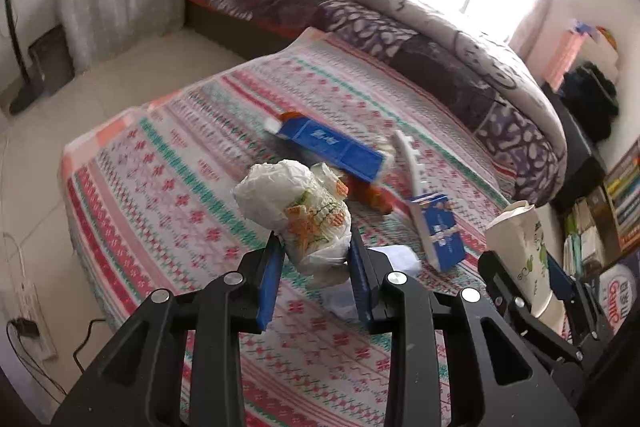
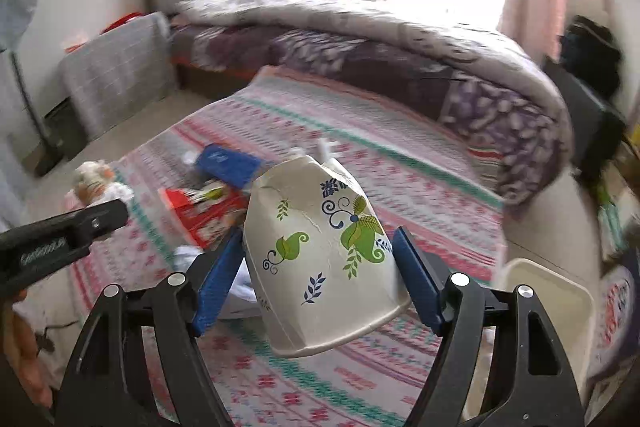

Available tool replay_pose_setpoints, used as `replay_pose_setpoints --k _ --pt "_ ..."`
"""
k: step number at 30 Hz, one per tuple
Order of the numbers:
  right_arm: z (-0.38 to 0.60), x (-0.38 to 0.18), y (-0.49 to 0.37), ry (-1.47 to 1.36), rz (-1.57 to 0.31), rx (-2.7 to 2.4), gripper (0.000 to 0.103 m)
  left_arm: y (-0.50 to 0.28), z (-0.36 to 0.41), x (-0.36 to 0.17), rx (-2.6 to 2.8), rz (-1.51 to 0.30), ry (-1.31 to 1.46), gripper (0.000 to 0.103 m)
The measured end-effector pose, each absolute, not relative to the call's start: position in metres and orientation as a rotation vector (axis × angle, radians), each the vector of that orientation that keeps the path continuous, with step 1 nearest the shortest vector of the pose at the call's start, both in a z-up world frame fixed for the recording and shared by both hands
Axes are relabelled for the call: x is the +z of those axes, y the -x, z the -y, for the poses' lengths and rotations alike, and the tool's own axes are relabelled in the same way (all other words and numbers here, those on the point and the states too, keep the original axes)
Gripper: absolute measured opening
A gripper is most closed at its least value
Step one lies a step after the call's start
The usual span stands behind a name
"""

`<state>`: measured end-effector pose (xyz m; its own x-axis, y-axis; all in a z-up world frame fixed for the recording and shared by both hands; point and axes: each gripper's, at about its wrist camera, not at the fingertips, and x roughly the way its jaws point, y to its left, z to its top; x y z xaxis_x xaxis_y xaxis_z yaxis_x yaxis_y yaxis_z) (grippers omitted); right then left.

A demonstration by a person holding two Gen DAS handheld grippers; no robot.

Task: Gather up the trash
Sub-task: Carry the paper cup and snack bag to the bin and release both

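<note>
Above patterned bedspread (image 1: 208,163), crumpled wrapper (image 1: 300,211) in left gripper (image 1: 316,259).

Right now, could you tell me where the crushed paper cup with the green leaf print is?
The paper cup is clamped in the right gripper, lifted above the patterned cloth; in the left wrist view it shows at the right edge, beside the blue carton.

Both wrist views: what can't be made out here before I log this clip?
- Right wrist view: the white bin is cut off by the right gripper frame and blurred; its contents are unseen.
- Left wrist view: the orange item lies mostly hidden under the blue carton; its identity is unclear.
- Right wrist view: the red package print is too blurred to read.
- Left wrist view: the print on the crumpled wrapper in the left gripper is unreadable.
</note>
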<state>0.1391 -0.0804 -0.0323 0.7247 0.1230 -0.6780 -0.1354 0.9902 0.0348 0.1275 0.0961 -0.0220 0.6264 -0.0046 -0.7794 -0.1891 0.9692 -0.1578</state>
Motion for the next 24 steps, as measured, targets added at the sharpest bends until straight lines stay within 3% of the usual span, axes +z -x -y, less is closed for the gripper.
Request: replay_pose_setpoints --k 10,24 --pt "0.143 -0.033 -0.137 -0.065 -0.755 -0.091 0.074 -0.135 -0.030 -0.016 0.057 -0.804 0.071 0.031" --pt "0.217 -0.031 -0.120 -0.120 -0.740 -0.270 0.075 -0.141 0.039 -0.024 -0.059 -0.816 0.028 0.031"
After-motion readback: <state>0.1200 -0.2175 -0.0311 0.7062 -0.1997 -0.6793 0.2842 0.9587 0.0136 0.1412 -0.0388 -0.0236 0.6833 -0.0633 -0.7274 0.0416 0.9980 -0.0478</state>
